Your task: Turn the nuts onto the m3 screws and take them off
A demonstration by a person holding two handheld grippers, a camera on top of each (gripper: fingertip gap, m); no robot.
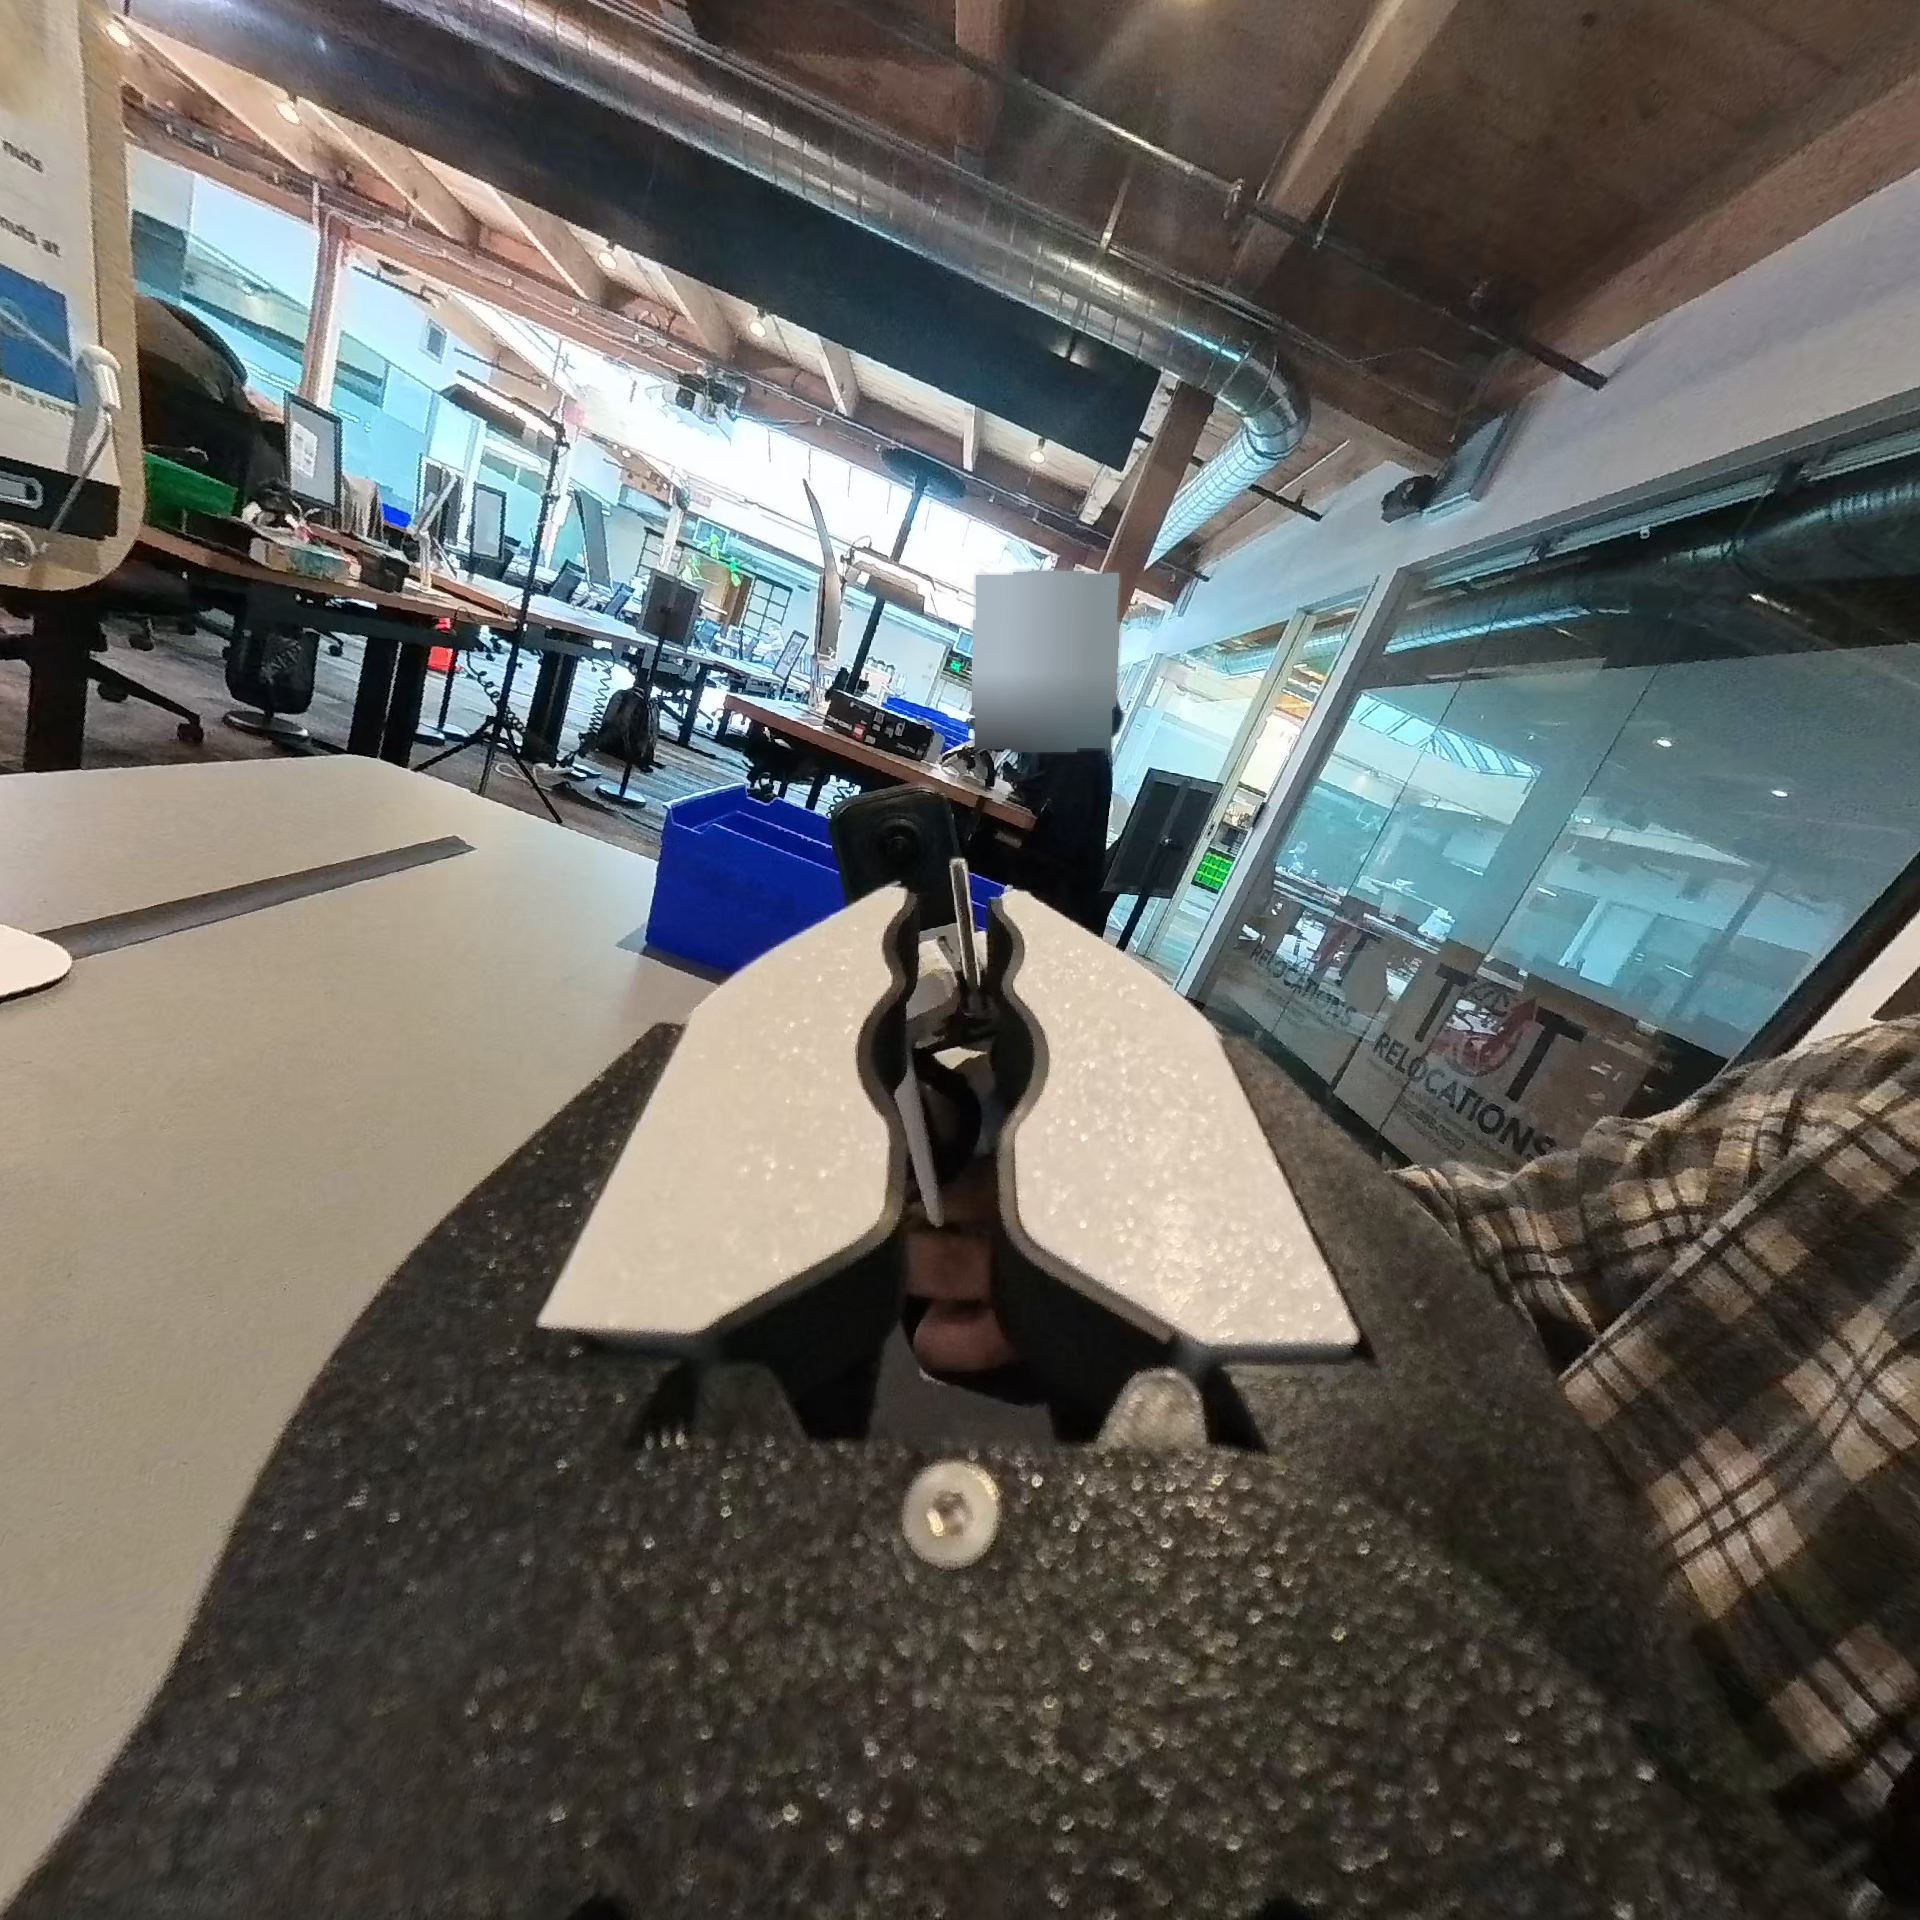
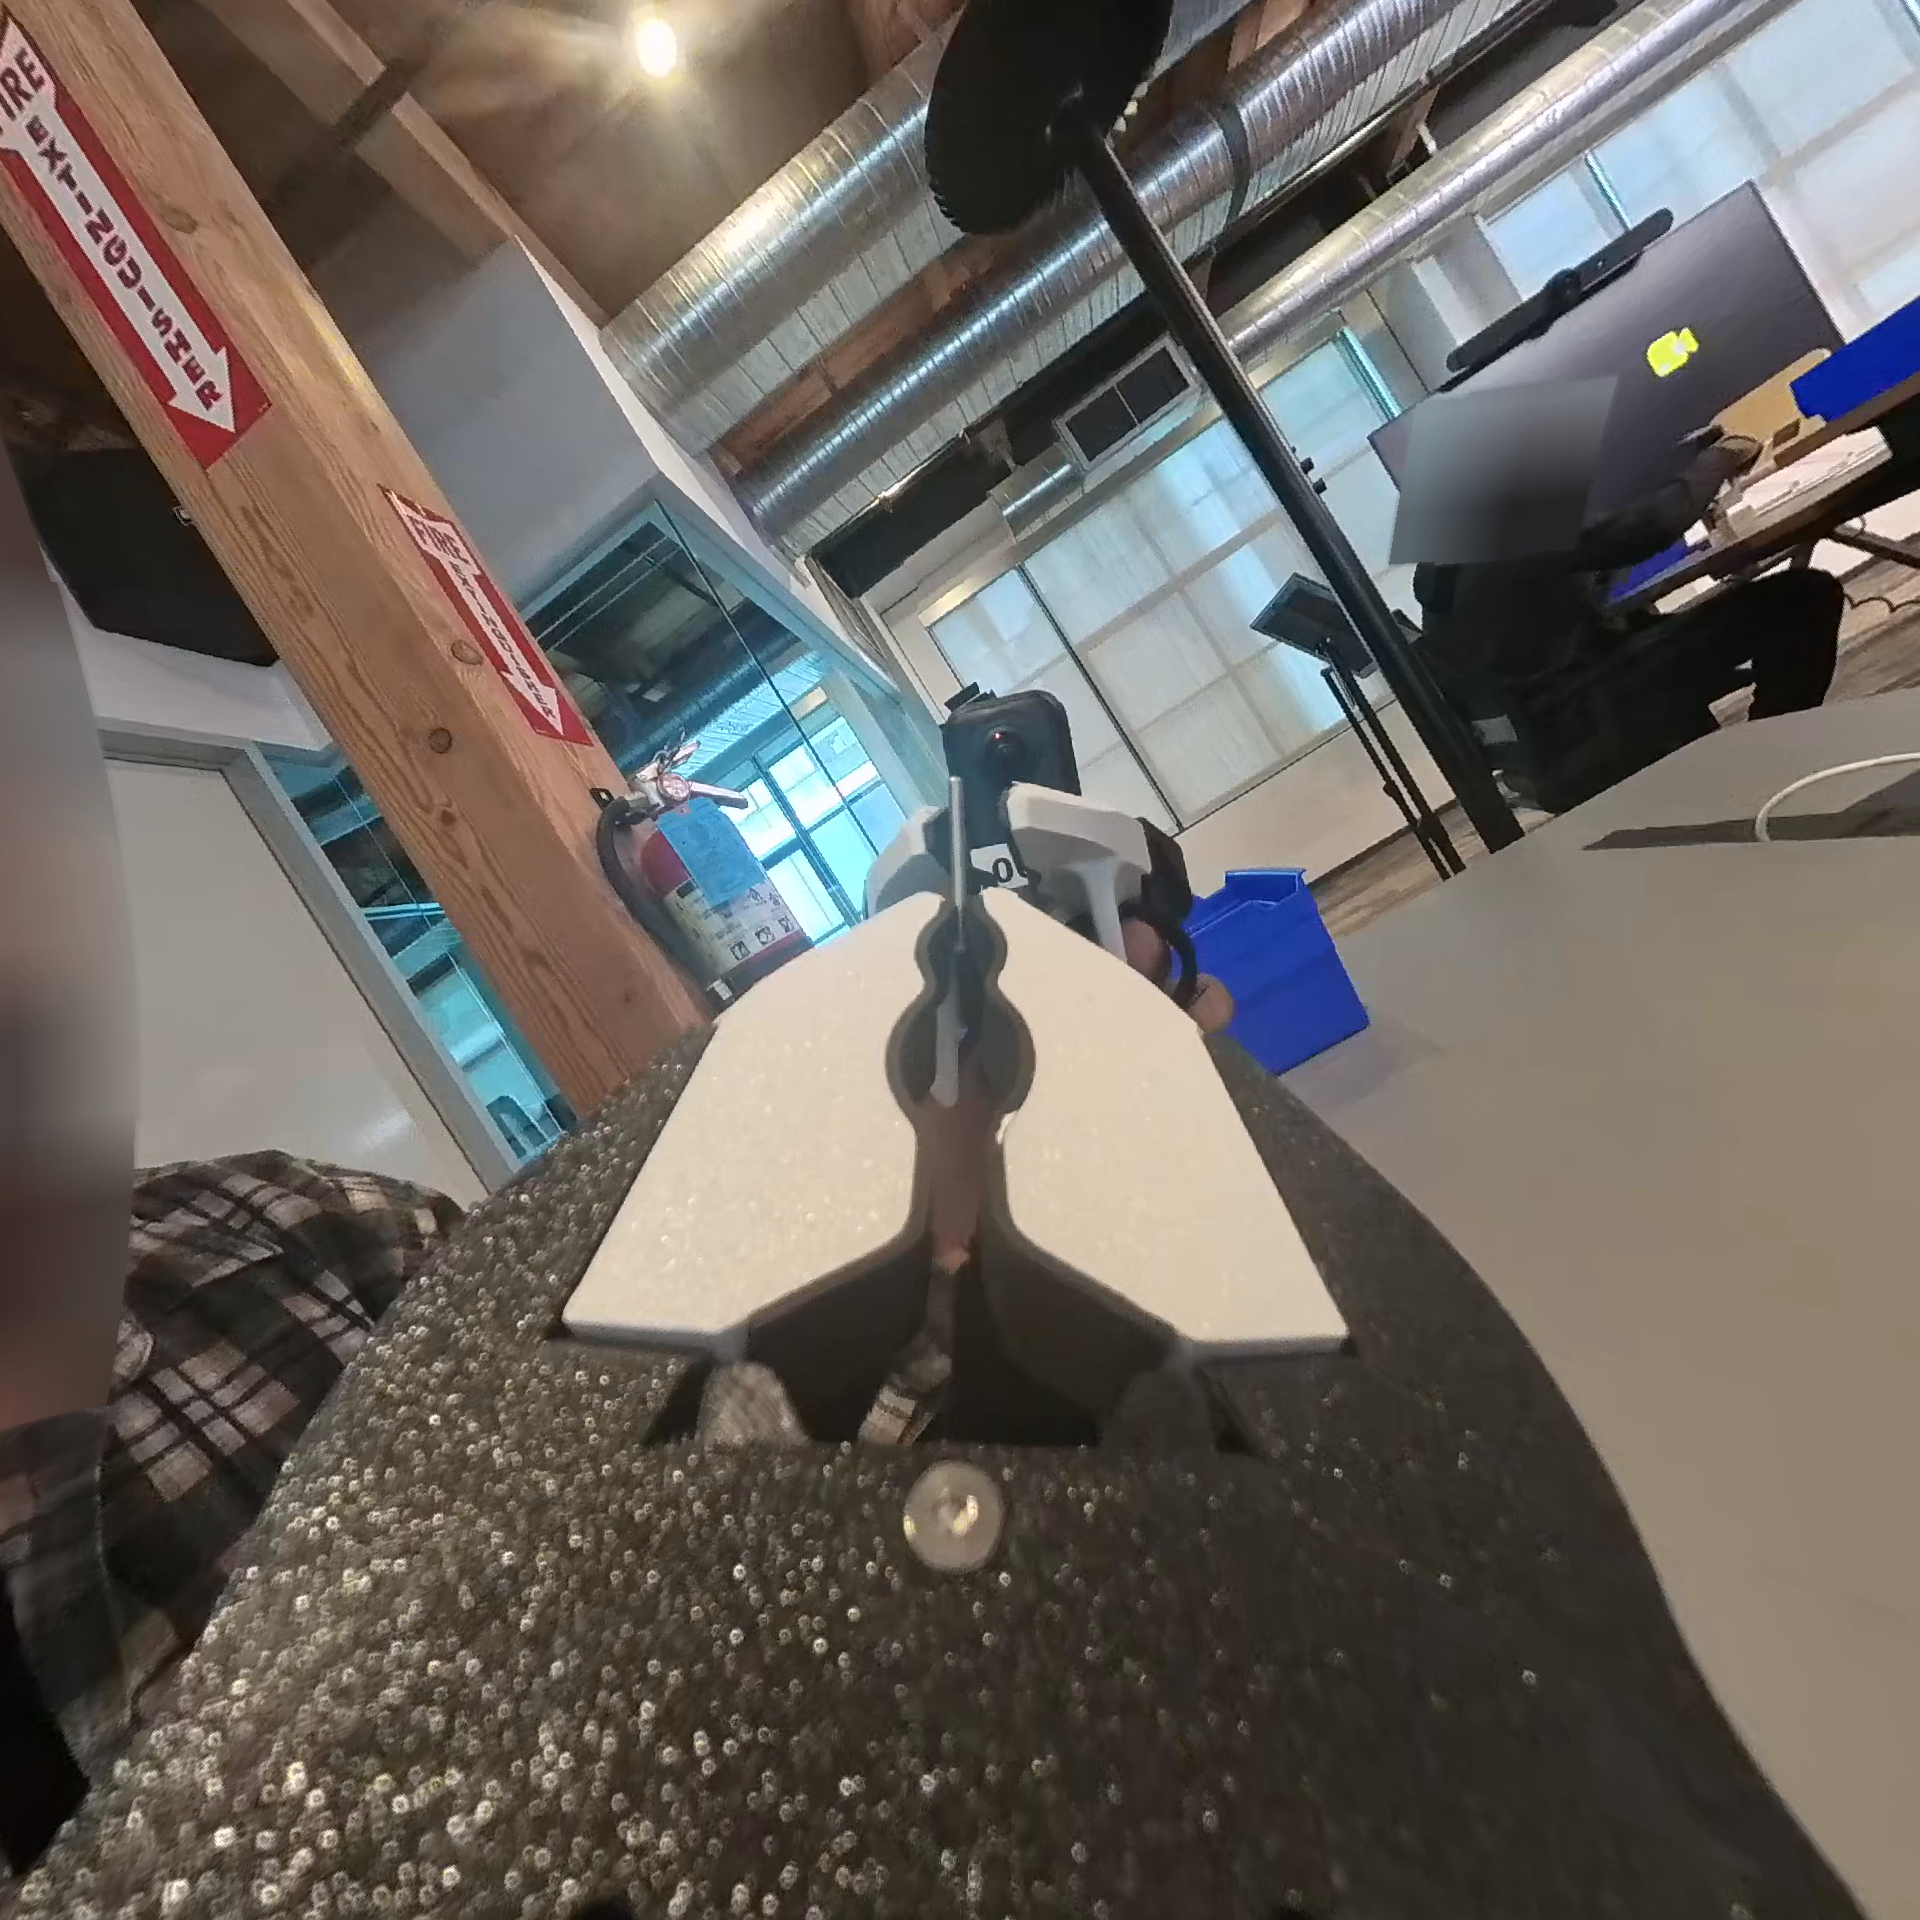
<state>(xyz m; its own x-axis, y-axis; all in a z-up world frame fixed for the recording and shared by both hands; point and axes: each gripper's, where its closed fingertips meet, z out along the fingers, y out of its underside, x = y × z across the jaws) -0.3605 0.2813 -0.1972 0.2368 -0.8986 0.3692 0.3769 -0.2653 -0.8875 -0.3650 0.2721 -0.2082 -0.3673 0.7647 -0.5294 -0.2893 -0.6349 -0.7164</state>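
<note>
The two grippers point at each other above the grey table, tips nearly meeting. A thin metal M3 screw stands upright from the tips of my right gripper, whose jaws are shut on its lower shaft. In the left wrist view the same screw stands in the narrow gap of my left gripper. A small dark piece that looks like the nut sits low on the screw, and the left jaws close around it. The left gripper's body shows behind the screw in the right wrist view.
A blue bin stands on the table just beyond the grippers and also shows in the right wrist view. A plaid sleeve lies at the right. A white cable lies on the far table. A wooden post with a fire extinguisher stands to the left. Left and right tips are no more than a few centimetres apart.
</note>
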